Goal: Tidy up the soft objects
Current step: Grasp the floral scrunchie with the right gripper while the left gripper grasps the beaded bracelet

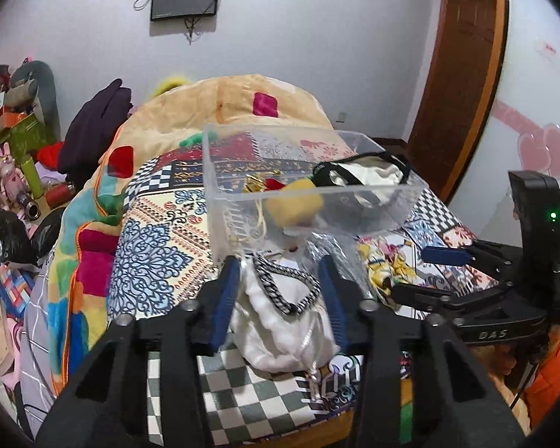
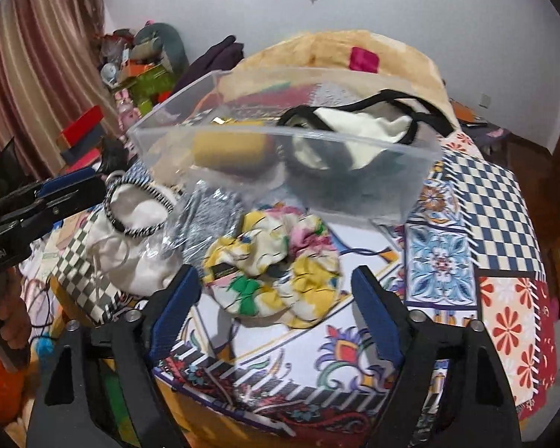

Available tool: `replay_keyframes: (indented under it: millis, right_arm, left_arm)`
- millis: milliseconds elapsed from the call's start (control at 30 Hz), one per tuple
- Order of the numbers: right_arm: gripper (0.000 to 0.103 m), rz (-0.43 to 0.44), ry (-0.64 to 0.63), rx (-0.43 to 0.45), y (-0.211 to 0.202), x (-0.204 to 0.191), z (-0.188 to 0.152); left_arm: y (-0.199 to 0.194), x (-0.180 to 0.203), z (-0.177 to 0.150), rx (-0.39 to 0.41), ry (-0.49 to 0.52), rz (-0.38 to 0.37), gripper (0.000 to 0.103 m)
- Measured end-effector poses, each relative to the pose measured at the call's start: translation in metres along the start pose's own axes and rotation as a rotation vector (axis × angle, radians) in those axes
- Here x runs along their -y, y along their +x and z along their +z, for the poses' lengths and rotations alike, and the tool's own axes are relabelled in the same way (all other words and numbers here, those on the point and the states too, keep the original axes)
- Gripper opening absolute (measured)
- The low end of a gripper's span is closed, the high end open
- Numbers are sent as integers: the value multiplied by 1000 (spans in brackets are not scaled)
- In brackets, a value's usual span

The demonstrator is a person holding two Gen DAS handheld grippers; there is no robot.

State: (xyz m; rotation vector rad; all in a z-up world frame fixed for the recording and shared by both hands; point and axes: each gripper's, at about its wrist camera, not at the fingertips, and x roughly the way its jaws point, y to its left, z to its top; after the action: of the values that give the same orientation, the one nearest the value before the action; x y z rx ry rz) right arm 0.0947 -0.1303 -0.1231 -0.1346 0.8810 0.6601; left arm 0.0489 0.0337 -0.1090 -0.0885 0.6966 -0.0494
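Note:
A clear plastic bin (image 1: pixel 373 201) (image 2: pixel 354 186) stands on the patterned bedspread and holds a yellow soft item (image 1: pixel 298 201) (image 2: pixel 227 149) and a white bag with black straps (image 1: pixel 362 175) (image 2: pixel 354 130). My left gripper (image 1: pixel 280 291) is open, its fingers on either side of a white soft pouch with a black-and-white trim (image 1: pixel 280 321) (image 2: pixel 138 231). My right gripper (image 2: pixel 276 298) is open just in front of a yellow floral scrunchie (image 2: pixel 276 261) (image 1: pixel 384 265). A clear plastic packet with grey cloth (image 2: pixel 205 220) lies between the pouch and the scrunchie.
A rolled quilt (image 1: pixel 242 112) lies behind the bin. A cluttered shelf and floor (image 1: pixel 15 171) are to the left of the bed. A wooden door frame (image 1: pixel 463 74) stands on the right. The right gripper shows in the left wrist view (image 1: pixel 422 272).

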Motion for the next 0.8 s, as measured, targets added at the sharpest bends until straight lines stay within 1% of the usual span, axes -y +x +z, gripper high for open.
replay_keyframes:
  millis: [33,100,133,200,267,300,333,367,400,500,567,700,800]
  right_arm:
    - [72,2,-10,-7,2,-3,-1]
    - [64,2,-28,-25,6,-6,-2]
    - [62,3,-34,-32,8,-7,-2]
    - [54,1,-41,-49,12,-9,-3]
    - [49,-2,-43,-58,15,-8,-2]
    - [44,-5,-43,-60,16,-8,-2]
    - [40,-9,-40,-60,16,-7,-3]
    - [34,-11,-39,-60,17,-6,-3]
    - [29,-15,-36,-58,16,-5,-3]
    - [17,-22,-29,-51,14,-2,-5]
    - [15,-27,-24,-40,10,2,-7]
    - [14,-43,-20,-11,-1,9,-6]
    - [14,-38,-16,4,-8,13,-6]
  left_arm:
    - [2,2,-1,-8,5,-2,35]
    - [7,2,-3,-21,6,2,34]
    - [8,2,-4,-25,6,7,33]
    - [13,0,-7,-35,-1,32,32]
    - [15,-3,-9,-40,-12,42,32]
    - [16,-5,-10,-42,-17,43,32]
    - [17,-6,-10,-45,-22,36,30]
    - [18,-7,-10,-48,-23,32,25]
    - [19,-7,-11,-49,-21,33,23]
    - [22,-6,-12,-51,-15,38,15]
    - [21,-6,-12,-48,-17,40,13]
    - [14,-8,-10,-36,-19,31,12]
    - [11,-8,-10,-41,-12,24,12]
